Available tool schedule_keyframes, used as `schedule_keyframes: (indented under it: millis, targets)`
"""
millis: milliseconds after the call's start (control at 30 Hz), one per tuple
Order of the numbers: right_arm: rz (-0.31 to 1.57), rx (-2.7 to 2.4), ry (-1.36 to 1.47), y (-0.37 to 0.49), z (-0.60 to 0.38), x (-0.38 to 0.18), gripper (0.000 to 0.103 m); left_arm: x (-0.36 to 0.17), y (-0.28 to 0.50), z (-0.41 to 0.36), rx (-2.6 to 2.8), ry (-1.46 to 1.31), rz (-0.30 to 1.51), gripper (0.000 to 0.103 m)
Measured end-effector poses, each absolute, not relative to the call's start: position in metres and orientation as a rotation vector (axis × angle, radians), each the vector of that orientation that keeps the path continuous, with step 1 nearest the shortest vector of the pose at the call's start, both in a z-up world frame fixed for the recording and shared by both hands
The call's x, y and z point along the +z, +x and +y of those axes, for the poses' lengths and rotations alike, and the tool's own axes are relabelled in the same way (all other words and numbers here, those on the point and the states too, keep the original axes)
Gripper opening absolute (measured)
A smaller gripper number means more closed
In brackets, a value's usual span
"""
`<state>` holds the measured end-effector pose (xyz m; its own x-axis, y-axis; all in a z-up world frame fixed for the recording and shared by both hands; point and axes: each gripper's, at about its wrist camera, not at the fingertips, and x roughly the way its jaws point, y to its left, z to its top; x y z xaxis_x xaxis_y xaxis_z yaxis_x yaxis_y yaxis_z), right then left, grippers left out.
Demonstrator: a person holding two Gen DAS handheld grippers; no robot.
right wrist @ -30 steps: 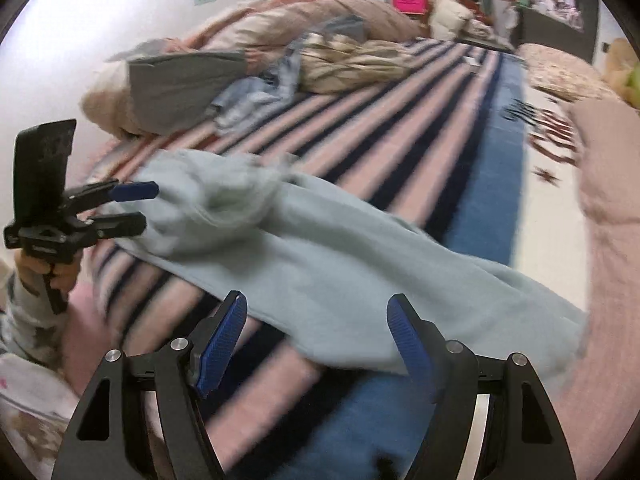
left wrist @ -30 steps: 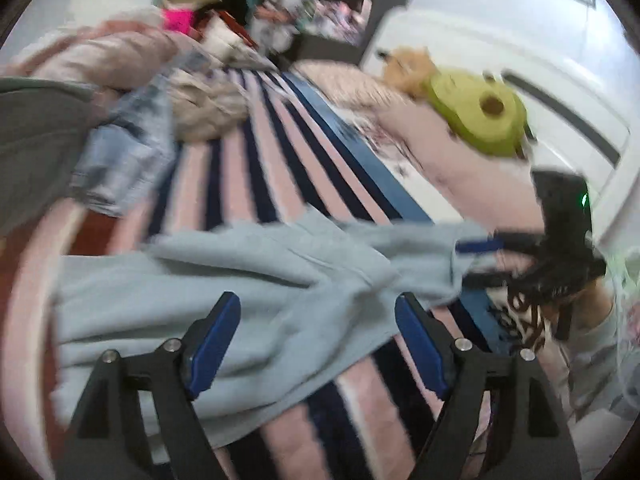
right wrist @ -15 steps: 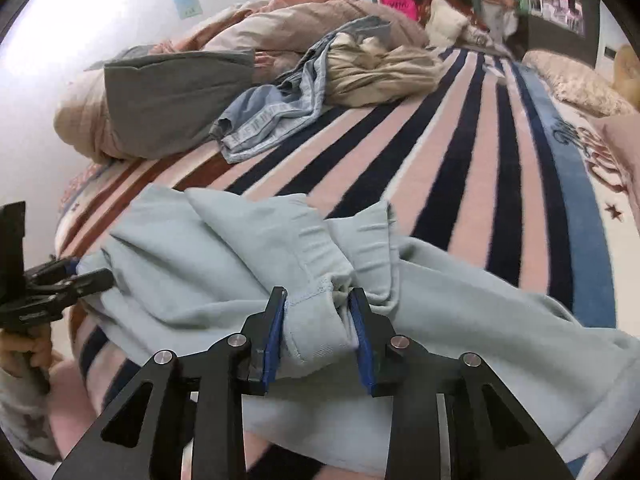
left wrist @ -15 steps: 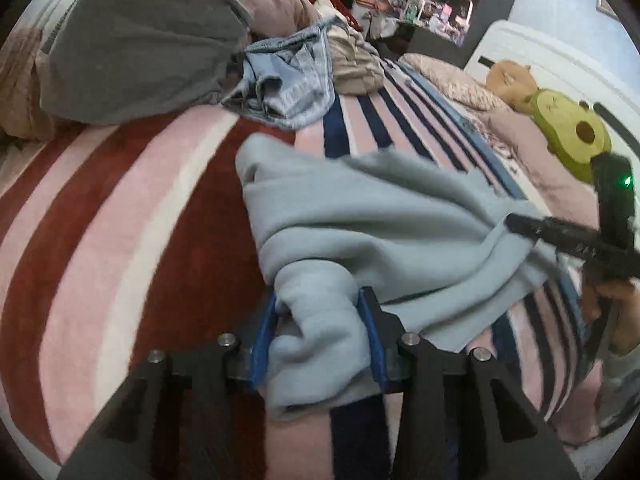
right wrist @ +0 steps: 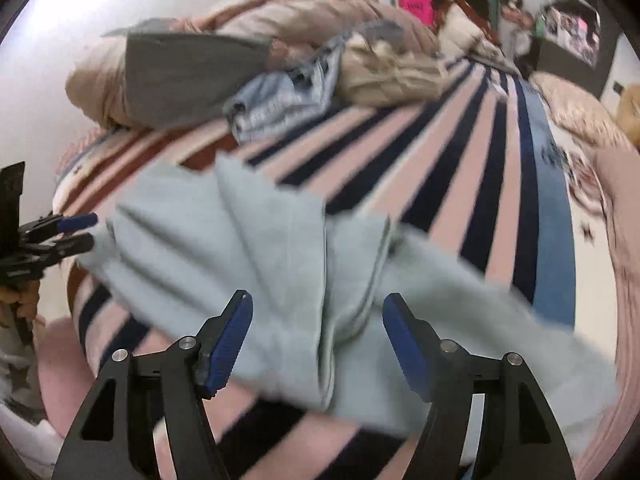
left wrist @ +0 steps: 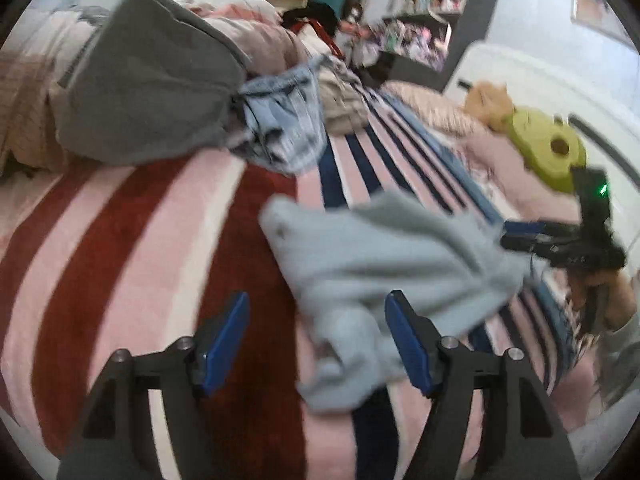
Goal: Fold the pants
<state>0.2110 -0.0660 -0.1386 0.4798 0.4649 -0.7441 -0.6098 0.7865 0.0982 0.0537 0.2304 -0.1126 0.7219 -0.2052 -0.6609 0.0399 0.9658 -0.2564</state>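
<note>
A: Left to right, please. Far left of the bed?

B: A grey garment (left wrist: 148,92) is piled on pink bedding (right wrist: 320,12). Just right of it lies crumpled blue denim (left wrist: 280,128), then a beige garment (right wrist: 392,72).

A: The surface?

B: A striped blanket (left wrist: 120,240), red and pink at the left, navy and pink further right.

A: The task item?

B: The light blue pants (right wrist: 260,248) lie bunched across the blanket's near edge, between the 2 grippers.

A: Left gripper?

B: The left gripper (left wrist: 318,342) has its jaws opening. A fold of the pants lies between them, close against the right pad; the left pad is clear of the cloth. No grip is evident, though blur limits certainty.

A: Right gripper?

B: The right gripper (right wrist: 318,340) also has its jaws opening. A ridge of the pants runs up between them, and neither pad presses on it. Both views are blurred.

A: Far right?

B: A green plush toy (left wrist: 548,148) and a tan one (left wrist: 488,104) rest by a white headboard (left wrist: 560,80).
</note>
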Motion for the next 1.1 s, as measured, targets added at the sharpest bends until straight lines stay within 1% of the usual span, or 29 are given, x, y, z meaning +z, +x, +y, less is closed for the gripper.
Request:
schedule_keyframes:
  millis: [167,300,333,367,400,433,567,700,767,900,933,1000,1033,1067,1100]
  targets:
    - [0.840,0.780,-0.183,0.249,-0.034,-0.142,0.065,-0.112,0.080,0.240,-0.126,-0.294,0.749,0.066]
    - [0.921,0.849,-0.179,0.273,-0.009,-0.165,0.063,-0.127,0.105,0.235,-0.098,-0.283,0.790,0.066]
    - [0.944,0.837,-0.187,0.276,-0.004,-0.173,0.060,-0.132,0.111,0.234,-0.096,-0.292,0.800,0.066]
    - [0.951,0.830,-0.182,0.277,-0.005,-0.176,0.055,-0.136,0.115,0.234,-0.099,-0.305,0.804,0.066]
    - [0.952,0.830,-0.168,0.278,-0.006,-0.177,0.034,-0.138,0.117,0.235,-0.101,-0.314,0.807,0.066]
    - [0.930,0.813,-0.157,0.277,-0.010,-0.175,0.026,-0.140,0.118,0.235,-0.103,-0.322,0.811,0.066]
    - [0.825,0.727,-0.159,0.264,-0.026,-0.161,0.026,-0.144,0.122,0.238,-0.093,-0.331,0.824,0.066]
    - [0.843,0.666,-0.070,0.267,-0.047,-0.157,0.026,-0.147,0.123,0.237,-0.117,-0.342,0.844,0.067]
    - [0.835,0.594,-0.071,0.269,-0.054,-0.159,0.027,-0.149,0.119,0.233,-0.144,-0.350,0.851,0.067]
    - [0.852,0.572,-0.049,0.269,-0.060,-0.162,0.038,-0.153,0.113,0.225,-0.186,-0.343,0.877,0.067]
    - [0.860,0.577,-0.012,0.272,-0.065,-0.161,0.039,-0.154,0.111,0.223,-0.208,-0.339,0.885,0.067]
    - [0.865,0.602,0.070,0.276,-0.076,-0.155,0.039,-0.154,0.103,0.217,-0.239,-0.320,0.886,0.067]
    - [0.870,0.604,0.075,0.277,-0.077,-0.155,0.039,-0.154,0.100,0.215,-0.245,-0.305,0.891,0.066]
    - [0.873,0.597,0.057,0.279,-0.076,-0.154,0.038,-0.156,0.097,0.215,-0.242,-0.295,0.898,0.060]
    - [0.869,0.590,0.029,0.279,-0.073,-0.154,0.028,-0.157,0.096,0.215,-0.243,-0.292,0.907,0.034]
